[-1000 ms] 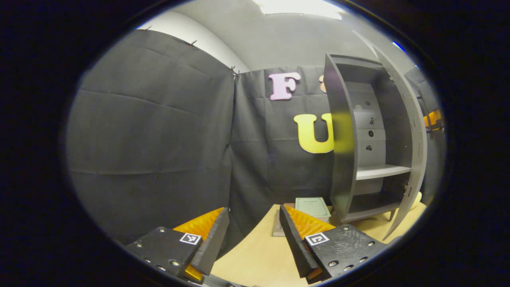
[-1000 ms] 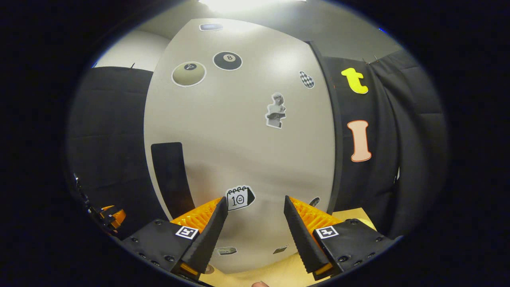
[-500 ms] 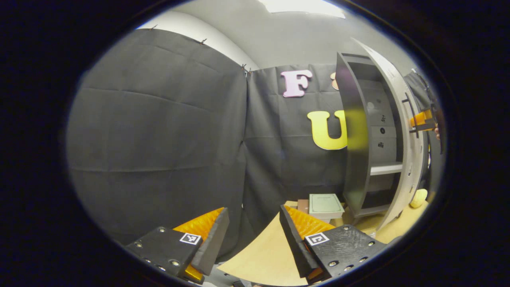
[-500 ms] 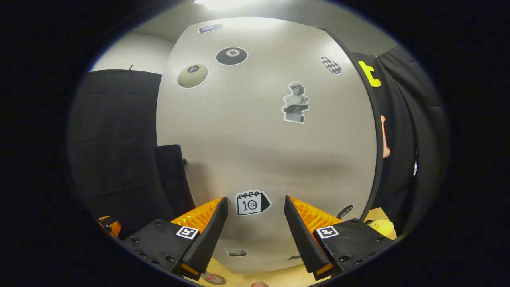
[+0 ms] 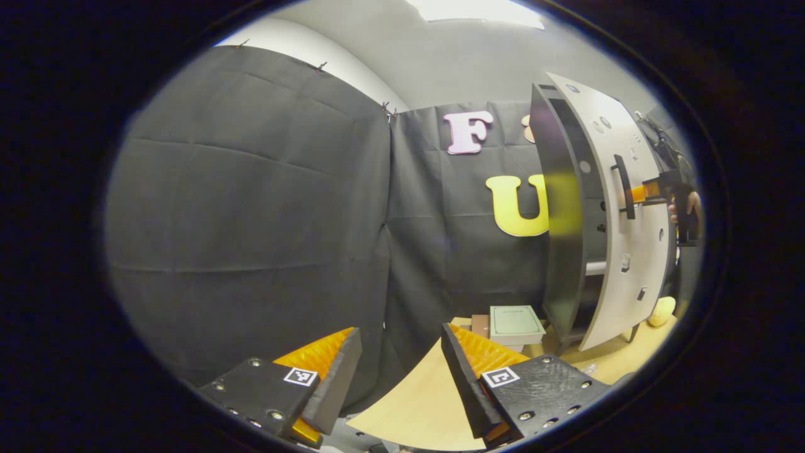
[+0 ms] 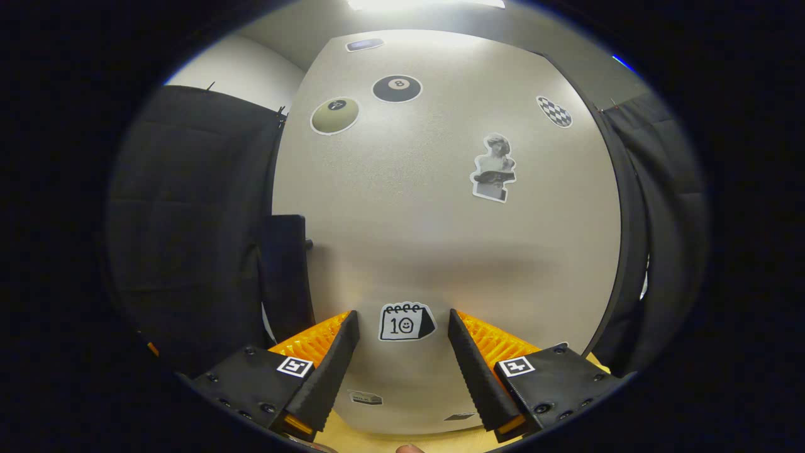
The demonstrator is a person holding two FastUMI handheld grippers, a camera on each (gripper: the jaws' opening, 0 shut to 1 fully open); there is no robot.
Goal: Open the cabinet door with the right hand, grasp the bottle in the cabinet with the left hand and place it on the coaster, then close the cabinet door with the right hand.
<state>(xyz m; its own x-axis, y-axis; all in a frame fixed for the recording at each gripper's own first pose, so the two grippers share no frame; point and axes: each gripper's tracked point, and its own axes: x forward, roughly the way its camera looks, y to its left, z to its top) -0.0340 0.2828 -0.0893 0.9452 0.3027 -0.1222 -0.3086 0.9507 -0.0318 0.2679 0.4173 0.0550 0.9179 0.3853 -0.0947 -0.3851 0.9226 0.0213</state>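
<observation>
The dark grey cabinet (image 5: pixel 560 207) stands on the table at the right of the left gripper view. Its light grey door (image 5: pixel 629 264) is swung almost shut, leaving a narrow gap that shows a sliver of shelf; the rest of the inside is hidden. My right gripper (image 5: pixel 638 194), held by a hand (image 5: pixel 692 204), meets the door just right of the black handle (image 5: pixel 624 187). In the right gripper view the stickered door (image 6: pixel 440 220) looms close, its handle (image 6: pixel 286 270) at the left. The right gripper (image 6: pixel 402 324) stands open against it. My left gripper (image 5: pixel 399 340) is open, holding nothing, away from the cabinet.
A green book (image 5: pixel 514 322) lies on a brown one beside the cabinet's left foot. A yellow object (image 5: pixel 661 311) sits on the wooden table (image 5: pixel 415 402) to the cabinet's right. Black cloth walls close in on the left and behind.
The cabinet door has swung from wide open to nearly shut, with the right gripper following against its front. The left gripper turned a little left a second ago, then held still.
</observation>
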